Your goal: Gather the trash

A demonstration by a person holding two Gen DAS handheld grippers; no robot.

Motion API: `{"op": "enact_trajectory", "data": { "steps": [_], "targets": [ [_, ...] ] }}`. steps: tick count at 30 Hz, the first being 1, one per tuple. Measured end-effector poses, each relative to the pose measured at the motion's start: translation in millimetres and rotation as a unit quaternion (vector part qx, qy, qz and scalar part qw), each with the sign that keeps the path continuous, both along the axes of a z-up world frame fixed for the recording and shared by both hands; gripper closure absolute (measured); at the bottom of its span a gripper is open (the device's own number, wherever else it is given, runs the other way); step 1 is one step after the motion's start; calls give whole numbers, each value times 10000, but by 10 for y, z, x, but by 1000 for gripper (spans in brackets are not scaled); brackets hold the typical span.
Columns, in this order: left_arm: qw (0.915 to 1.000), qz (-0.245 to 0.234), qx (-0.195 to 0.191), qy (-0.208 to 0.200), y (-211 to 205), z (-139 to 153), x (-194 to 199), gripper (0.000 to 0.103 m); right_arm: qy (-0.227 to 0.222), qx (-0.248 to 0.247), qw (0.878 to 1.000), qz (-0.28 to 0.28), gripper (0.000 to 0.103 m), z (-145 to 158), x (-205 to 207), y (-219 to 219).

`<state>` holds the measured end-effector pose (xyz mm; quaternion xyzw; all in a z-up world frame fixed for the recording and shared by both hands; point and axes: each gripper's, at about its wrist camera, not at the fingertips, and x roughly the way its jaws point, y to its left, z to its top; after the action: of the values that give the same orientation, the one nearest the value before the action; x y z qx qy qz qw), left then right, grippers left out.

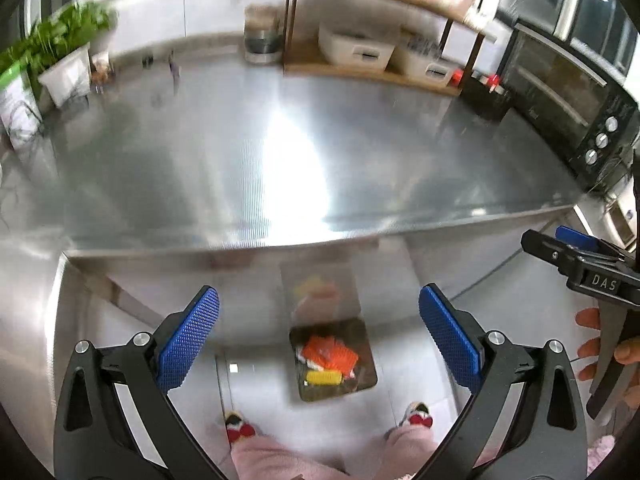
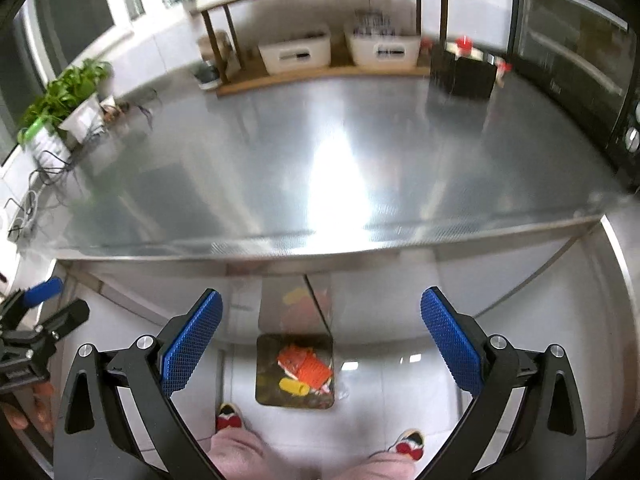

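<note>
A bin point(image 1: 366, 380) point(image 2: 266, 384) stands on the white floor below the steel counter's front edge. In it lie orange trash point(image 1: 330, 354) point(image 2: 306, 366) and a yellow piece point(image 1: 324, 378) point(image 2: 294, 388). My left gripper point(image 1: 318, 336) hangs high above the bin, open, nothing between its blue pads. My right gripper point(image 2: 320, 338) is likewise open and empty above the bin. Each gripper shows at the other view's edge: the right gripper point(image 1: 560, 244) in the left wrist view, the left gripper point(image 2: 60, 300) in the right wrist view.
The steel counter point(image 1: 280, 152) point(image 2: 320, 168) stretches ahead. At its back stand a wooden shelf point(image 1: 360, 68) with white baskets point(image 2: 296, 54), a potted plant point(image 1: 60, 40) point(image 2: 68, 92), a black oven point(image 1: 568, 96) at right. The person's slippers point(image 1: 240, 428) point(image 2: 408, 446) flank the bin.
</note>
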<state>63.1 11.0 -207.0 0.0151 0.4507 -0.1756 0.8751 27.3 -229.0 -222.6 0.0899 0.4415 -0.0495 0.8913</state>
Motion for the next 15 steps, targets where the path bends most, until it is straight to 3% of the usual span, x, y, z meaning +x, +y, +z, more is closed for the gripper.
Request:
{"op": "enact_trajectory", "data": {
  "steps": [8,15],
  "targets": [
    [9986,53,-80,-524,47,524,-139,8,-785,-302,9965,5,3,664,-219,11],
    [9946,204,-34,-1016,113,980,-246,8,-1150,-471,9922,-70,3,1001,-343,10]
  ]
}}
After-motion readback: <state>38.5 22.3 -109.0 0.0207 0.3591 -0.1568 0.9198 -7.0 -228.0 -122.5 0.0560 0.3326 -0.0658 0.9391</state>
